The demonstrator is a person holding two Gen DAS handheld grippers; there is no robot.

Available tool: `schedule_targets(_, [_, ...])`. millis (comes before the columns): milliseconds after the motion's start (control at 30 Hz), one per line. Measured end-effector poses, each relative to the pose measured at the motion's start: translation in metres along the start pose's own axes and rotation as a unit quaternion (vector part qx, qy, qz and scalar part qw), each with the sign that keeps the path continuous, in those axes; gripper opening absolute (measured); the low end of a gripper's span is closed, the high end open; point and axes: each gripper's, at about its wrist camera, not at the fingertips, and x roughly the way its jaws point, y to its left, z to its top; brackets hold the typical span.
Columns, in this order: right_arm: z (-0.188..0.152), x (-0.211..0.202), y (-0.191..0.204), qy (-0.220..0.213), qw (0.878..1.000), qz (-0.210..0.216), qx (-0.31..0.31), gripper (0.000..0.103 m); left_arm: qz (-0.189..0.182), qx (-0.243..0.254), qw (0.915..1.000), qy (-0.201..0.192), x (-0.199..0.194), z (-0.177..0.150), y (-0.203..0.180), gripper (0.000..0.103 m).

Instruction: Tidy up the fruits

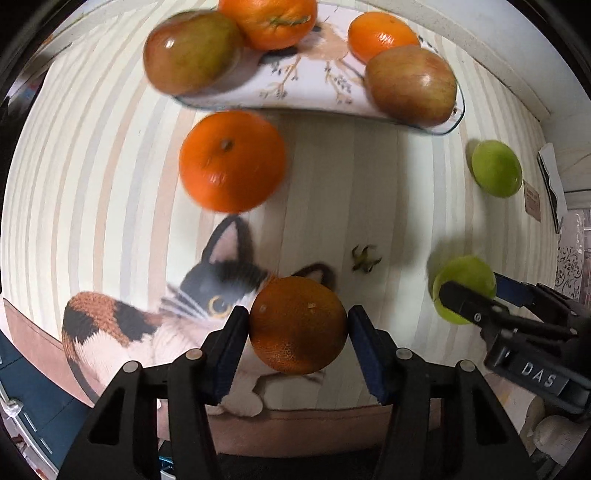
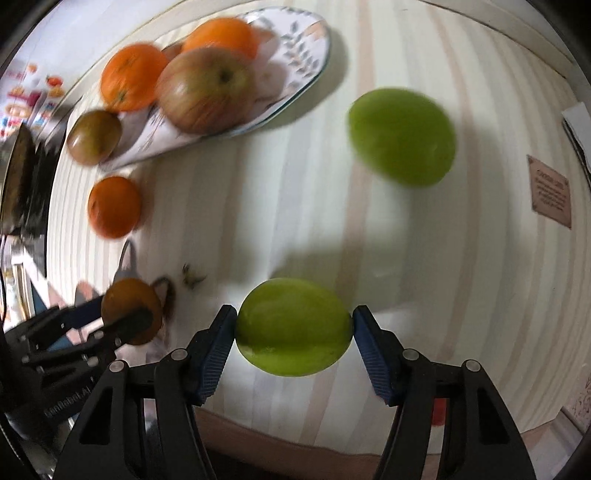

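Note:
My left gripper [image 1: 298,325] is shut on a dark orange [image 1: 298,325], held just above the striped cloth; it also shows in the right wrist view [image 2: 131,310]. My right gripper [image 2: 294,326] is shut on a green apple [image 2: 294,326], seen too in the left wrist view [image 1: 463,290]. A patterned plate [image 1: 306,85] at the back holds two oranges [image 1: 275,20] and two red-green apples [image 1: 412,83]. A loose orange [image 1: 232,160] lies just in front of the plate. A second green apple [image 1: 496,168] lies on the cloth to the right.
The striped cloth [image 1: 110,166] bears a printed cat [image 1: 207,295]. A small dry fruit stem [image 1: 364,258] lies on it. A brown label [image 2: 550,194] sits at the right. The table's front edge runs close below both grippers.

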Motion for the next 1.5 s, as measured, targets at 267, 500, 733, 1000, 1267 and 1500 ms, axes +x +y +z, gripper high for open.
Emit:
schedule_targets(267, [-0.01,0.01,0.006,0.008,1.0,0.004,0.008,0.068,-0.001,-0.012,0.9999,-0.004,0.005,-0.004,0.001,0.054])
schedule_targets(500, [-0.012,0.013,0.013,0.005,1.0,0.01,0.005,0.065,-0.007,-0.009,0.9993,-0.036,-0.024,0.004,0.005,0.053])
schedule_targets(733, [0.019,-0.049,0.005,-0.054,0.996,0.06,0.029,0.066,-0.017,-0.003,0.9938,-0.11,-0.086,0.022,0.003,0.053])
schedule_targets(1000, [0.114,-0.099,-0.01,-0.12,0.99,0.056,0.051,0.066,0.0,-0.015,0.9915,-0.13,-0.096,0.079,0.011,0.053])
schedule_targets(1267, [0.179,-0.066,-0.011,-0.084,0.995,0.015,0.05,0.066,0.03,-0.01,0.9947,-0.098,-0.06,0.118,-0.011,0.053])
schedule_targets(1500, [0.187,-0.04,-0.022,-0.056,0.997,0.015,0.055,0.066,0.026,-0.022,0.9965,-0.076,-0.043,0.128,-0.008,0.054])
